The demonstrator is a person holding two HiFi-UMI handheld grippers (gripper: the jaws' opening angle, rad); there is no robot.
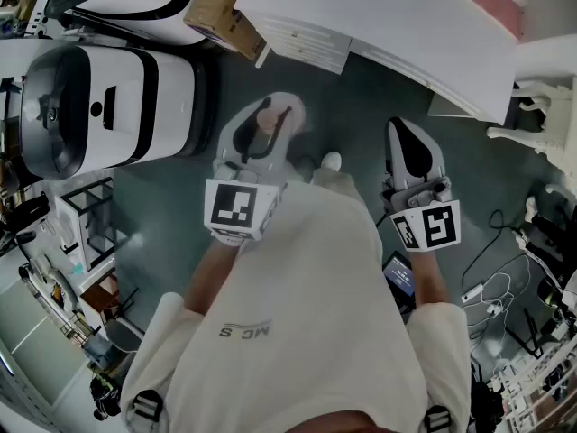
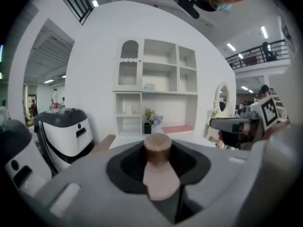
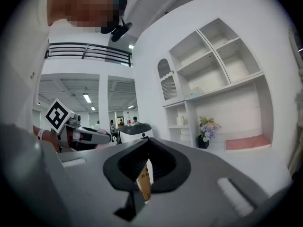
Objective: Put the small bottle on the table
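Left claw (image 1: 262,123) grips the small bottle (image 2: 159,175), cork end pointing toward the white counter (image 1: 397,34), short of its edge and over the floor; right claw (image 1: 416,159) is pinched on a thin tan slip (image 3: 143,185). Good practice is probably to carry the bottle over the counter, turn its base down, lower until it rests there, then release.

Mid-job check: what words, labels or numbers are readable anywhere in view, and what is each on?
"MC S", roughly, upside down on the person's shirt.
Print on the tan slip in the right gripper: too small to read.
Small bottle in the left gripper: no label showing.
Marker cube: pattern only, no words.
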